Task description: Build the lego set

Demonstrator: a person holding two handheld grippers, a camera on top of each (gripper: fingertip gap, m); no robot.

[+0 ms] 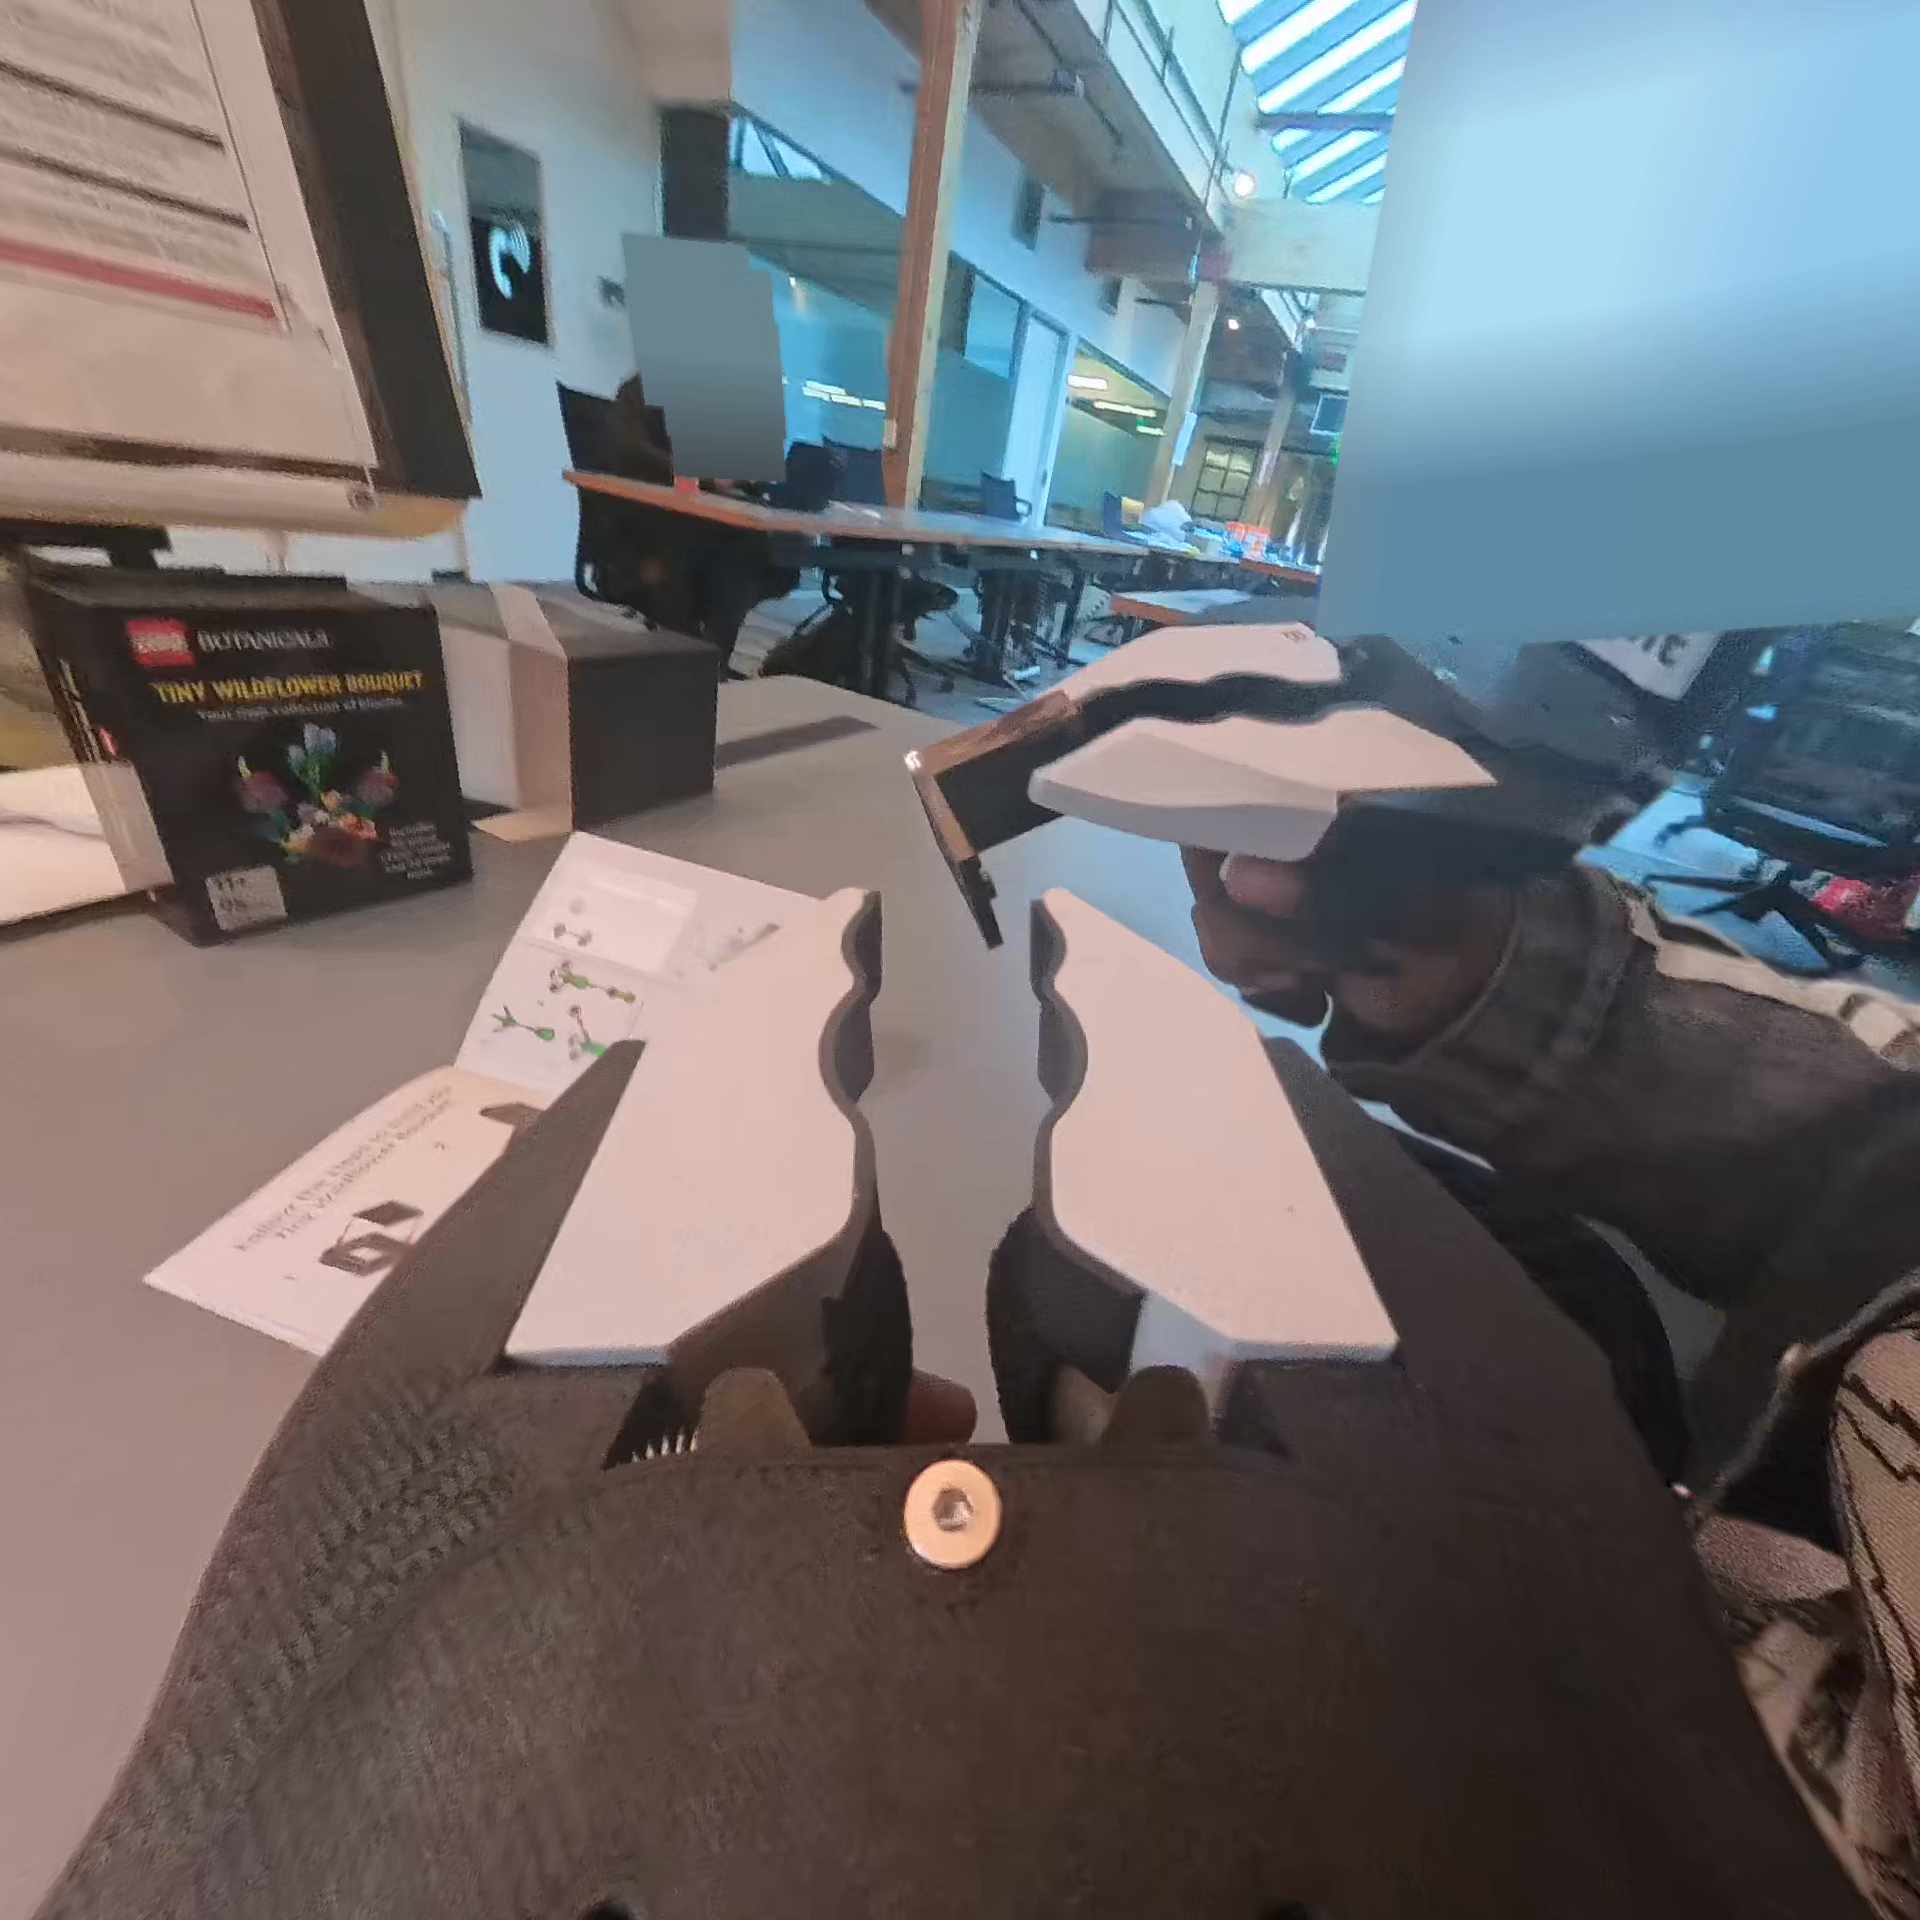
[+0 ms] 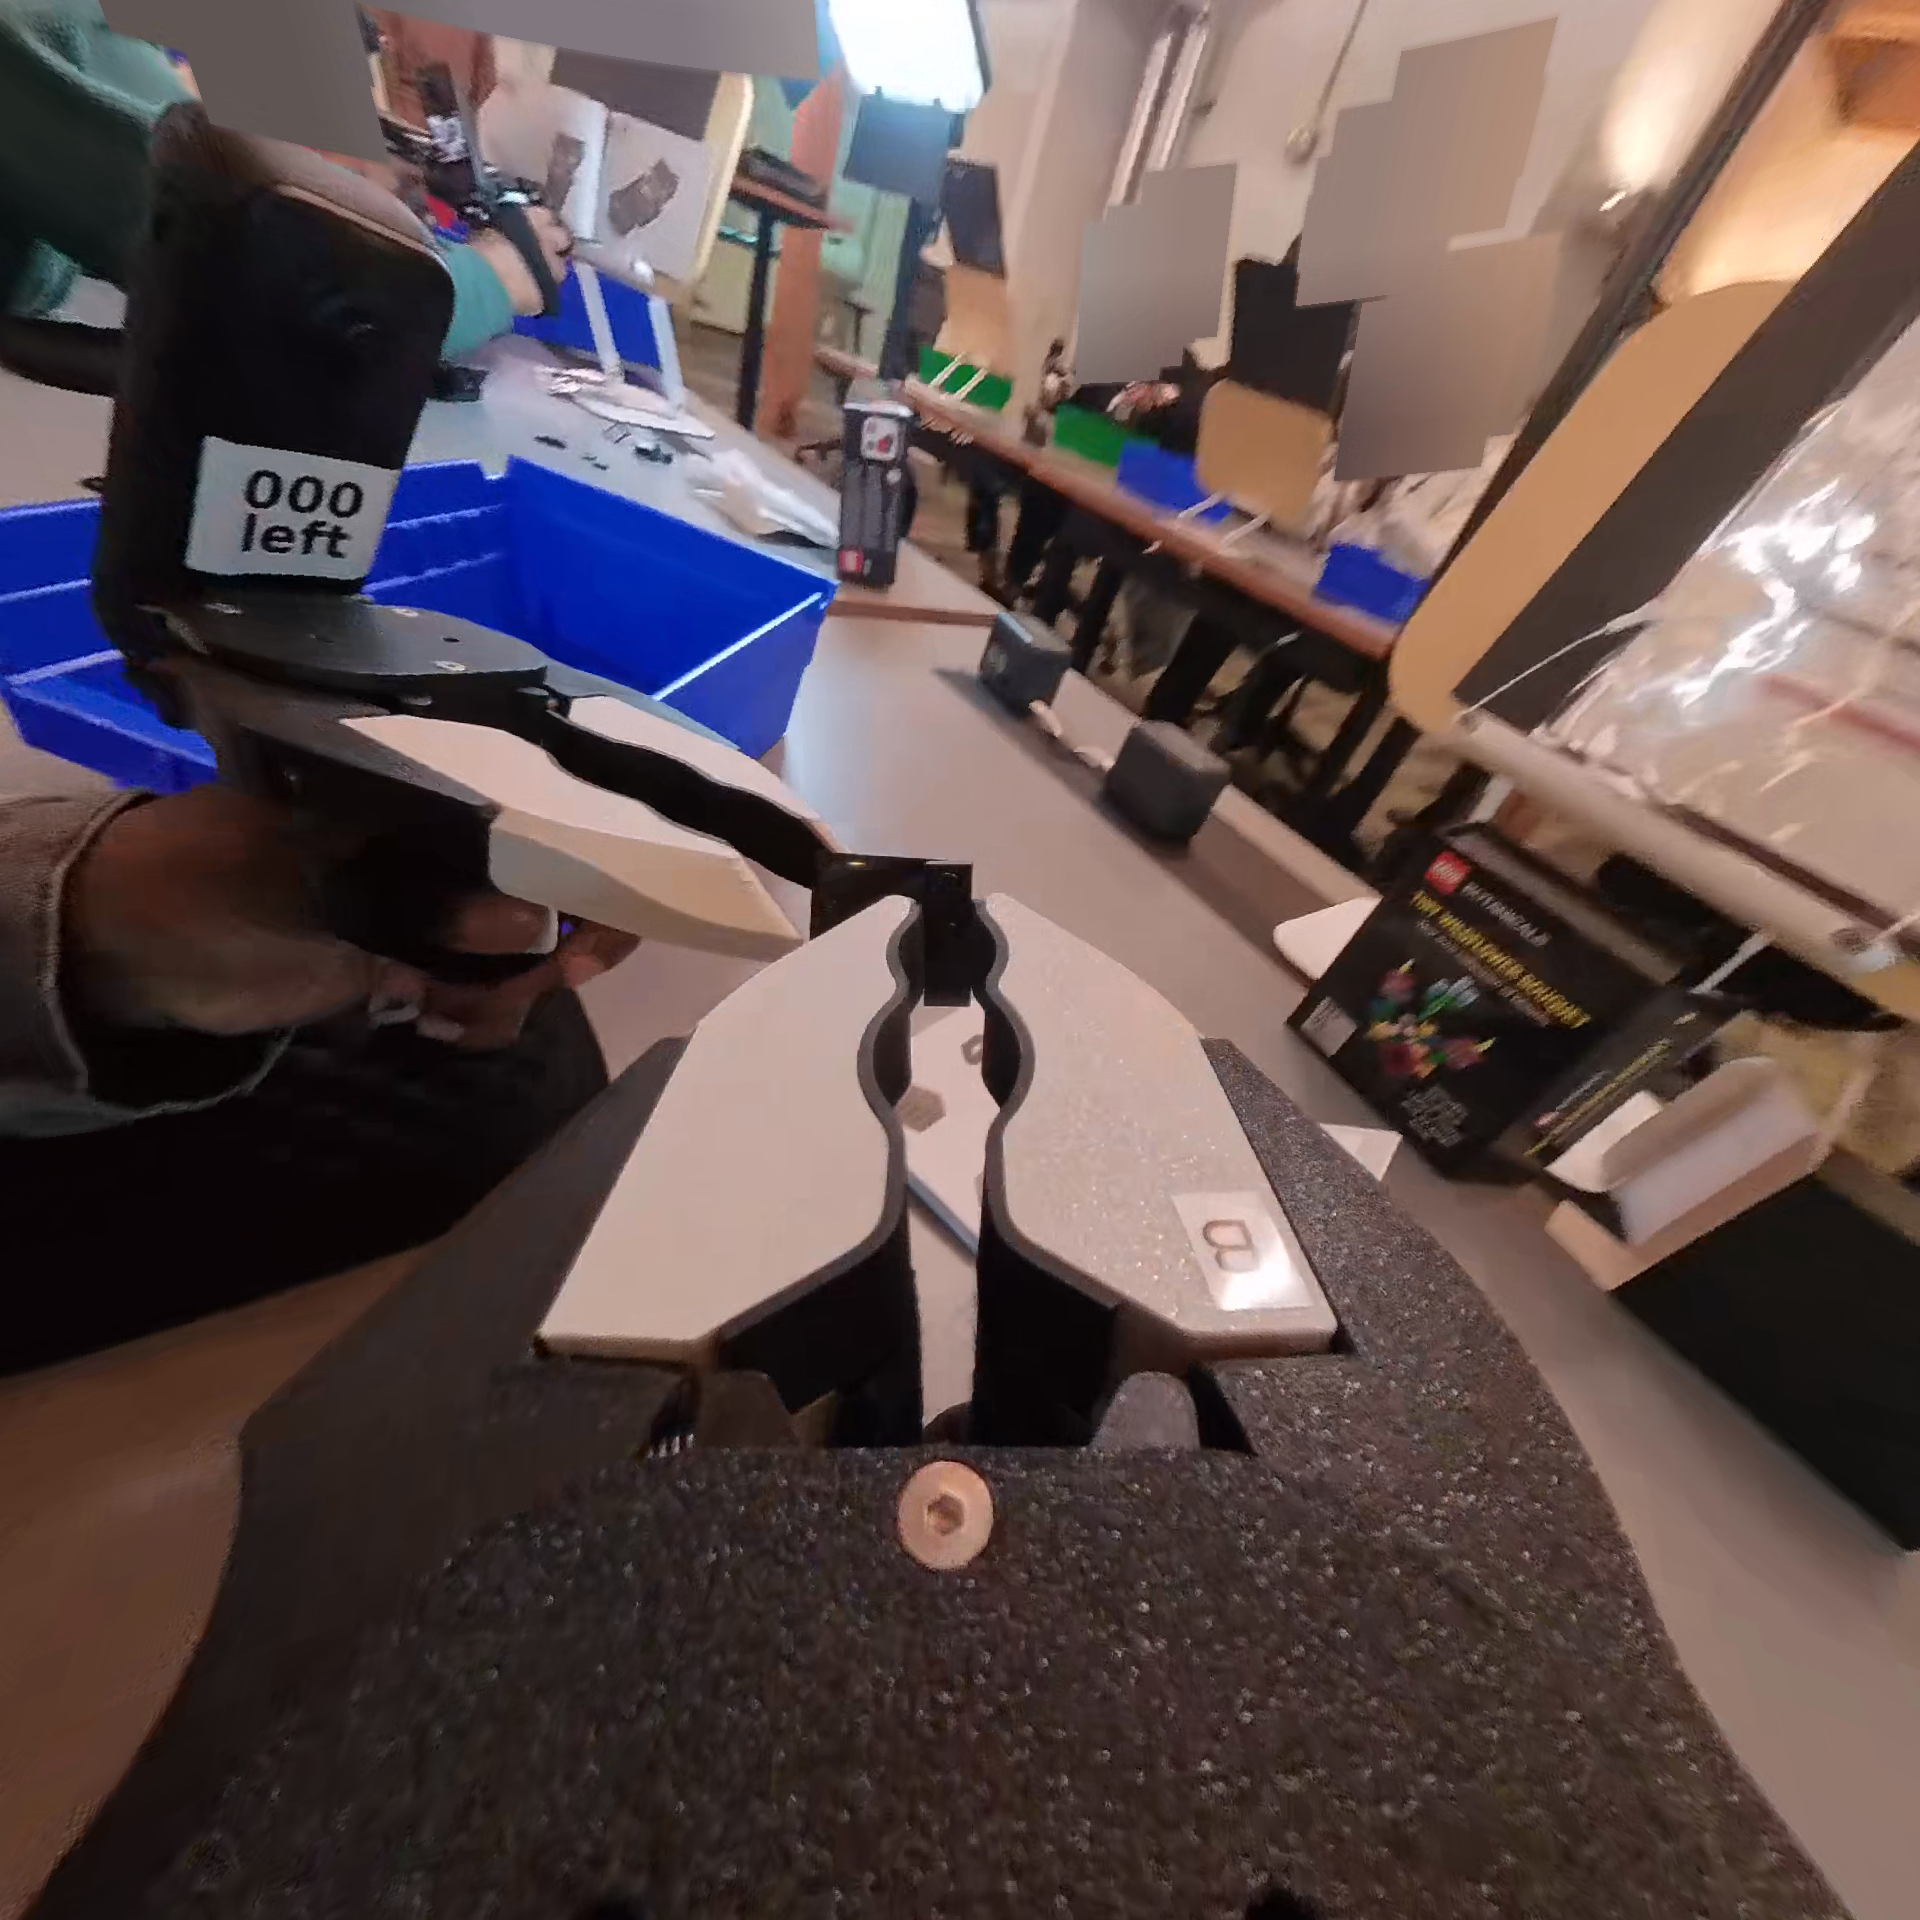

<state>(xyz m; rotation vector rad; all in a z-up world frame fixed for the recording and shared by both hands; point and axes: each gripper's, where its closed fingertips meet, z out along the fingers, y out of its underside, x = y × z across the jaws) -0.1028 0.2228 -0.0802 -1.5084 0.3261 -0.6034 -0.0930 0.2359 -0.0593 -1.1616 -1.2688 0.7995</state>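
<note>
Pinching a flat black lego piece (image 2: 945, 971) between the tips of the right gripper (image 2: 945, 914), with both fingers drawn almost together and only a narrow slit left behind the pinch. Held the piece in the air above the grey table (image 1: 156, 1091), well clear of its surface. Showed in the left wrist view as a dark angled plate with one bright edge, tilted, lower corner dipping toward the mouth of the left gripper (image 1: 956, 914). Had the left gripper's fingers well apart, with a wide gap and nothing clasped between them. Could not tell whether that lower corner touched either left fingertip. Lay flat on the table, under and just beyond the left gripper: a white instruction leaflet (image 1: 582, 997), unfolded. Stood upright farther left on the table: a black lego box (image 1: 281, 758) with flowers pictured on its front. Gripped the right gripper's handle with a hand (image 1: 1278, 935) in a dark sleeve. Sat behind the left gripper in the right wrist view: a blue bin (image 2: 623, 582).
</note>
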